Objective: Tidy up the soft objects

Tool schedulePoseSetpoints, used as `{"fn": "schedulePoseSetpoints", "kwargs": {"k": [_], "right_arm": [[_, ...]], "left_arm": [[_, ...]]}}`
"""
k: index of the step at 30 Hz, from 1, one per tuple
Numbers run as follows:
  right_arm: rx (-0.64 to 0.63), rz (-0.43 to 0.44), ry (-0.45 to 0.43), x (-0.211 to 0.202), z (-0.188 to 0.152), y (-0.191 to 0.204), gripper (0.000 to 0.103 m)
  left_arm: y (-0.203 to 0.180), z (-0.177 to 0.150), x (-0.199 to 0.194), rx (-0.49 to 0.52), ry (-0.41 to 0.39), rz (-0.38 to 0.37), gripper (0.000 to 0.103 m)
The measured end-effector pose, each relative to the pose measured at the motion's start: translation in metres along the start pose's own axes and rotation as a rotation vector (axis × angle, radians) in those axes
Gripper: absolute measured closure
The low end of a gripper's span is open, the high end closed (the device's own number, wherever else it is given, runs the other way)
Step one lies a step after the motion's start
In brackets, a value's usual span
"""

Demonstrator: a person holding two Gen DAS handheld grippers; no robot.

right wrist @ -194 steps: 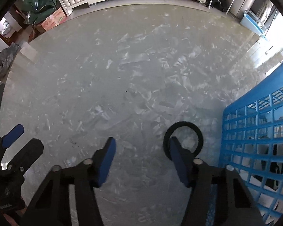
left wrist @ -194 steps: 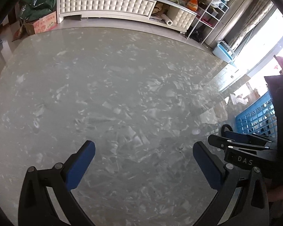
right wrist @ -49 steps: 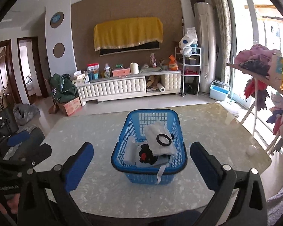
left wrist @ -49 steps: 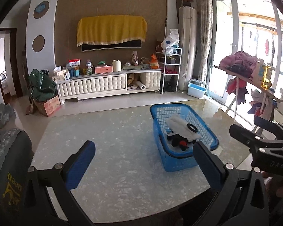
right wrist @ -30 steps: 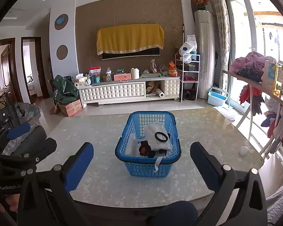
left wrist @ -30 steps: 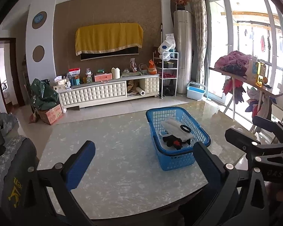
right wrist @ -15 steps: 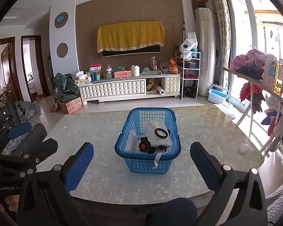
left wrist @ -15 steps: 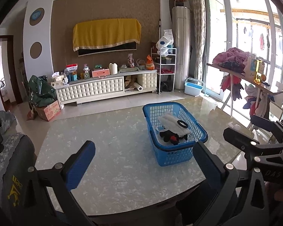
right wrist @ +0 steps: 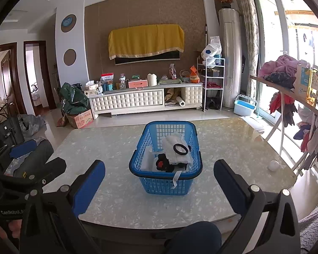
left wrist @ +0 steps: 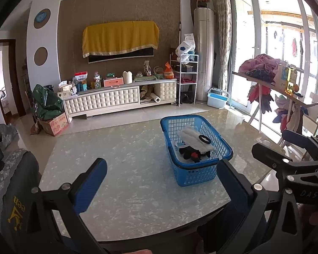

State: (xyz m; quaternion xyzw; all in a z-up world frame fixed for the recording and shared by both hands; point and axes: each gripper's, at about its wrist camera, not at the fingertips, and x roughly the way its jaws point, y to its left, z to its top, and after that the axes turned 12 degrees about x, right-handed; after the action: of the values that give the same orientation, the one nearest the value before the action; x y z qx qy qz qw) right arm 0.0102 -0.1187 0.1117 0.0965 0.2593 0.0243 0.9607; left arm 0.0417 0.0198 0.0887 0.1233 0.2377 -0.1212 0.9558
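A: Nearest first. How do the tongs stand?

B: The left gripper (left wrist: 161, 182) is spread wide with nothing between its blue pads (left wrist: 90, 185), held back from the near edge of the table (left wrist: 125, 192). The right gripper (right wrist: 159, 186) is just as wide and bare, also short of that edge. Each shows in the other's view: the right gripper (left wrist: 290, 165) at the right side, the left gripper (right wrist: 25, 169) at the left.

A: Room to move?

B: The marble top lies bare between the near rim and the blue basket (right wrist: 166, 185). In the right wrist view a small white ball (right wrist: 273, 165) sits near the table's right edge, well apart from the basket.

A: Any writing?

B: "DAS" on the right gripper's body, part of a white label on the left one, and yellow lettering on a grey chair cover (left wrist: 14, 209), too skewed to read.

A: And the soft things?

B: In the basket: a white folded cloth (right wrist: 177, 149) with a black ring (right wrist: 180, 148) on it, dark items with a red spot below, and a white strap (right wrist: 176, 177) hanging over the near rim.

A: Beyond?

B: A white tufted cabinet (right wrist: 146, 99) crowded with boxes, a yellow cloth (right wrist: 146, 40) over a screen, and a laundry rack (right wrist: 286, 89) at the right beside the table.
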Motion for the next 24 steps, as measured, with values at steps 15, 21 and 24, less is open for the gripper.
{"fn": "schedulePoseSetpoints", "kwargs": {"k": [15,21,24], "right_arm": [[-0.001,0.01,-0.006,-0.0043,0.0012,0.0011,0.0],[-0.001,0.011,-0.007,-0.005,0.0015,0.0008,0.0],[0.0,0.013,-0.006,-0.0052,0.0022,0.0013,0.0]], "left_arm": [[-0.0012,0.0013,-0.0017,-0.003,-0.011,-0.009,0.0],[-0.003,0.0013,-0.003,-0.001,-0.011,-0.01,0.0],[-0.0035,0.0015,-0.004,-0.002,-0.013,-0.012,0.0]]}}
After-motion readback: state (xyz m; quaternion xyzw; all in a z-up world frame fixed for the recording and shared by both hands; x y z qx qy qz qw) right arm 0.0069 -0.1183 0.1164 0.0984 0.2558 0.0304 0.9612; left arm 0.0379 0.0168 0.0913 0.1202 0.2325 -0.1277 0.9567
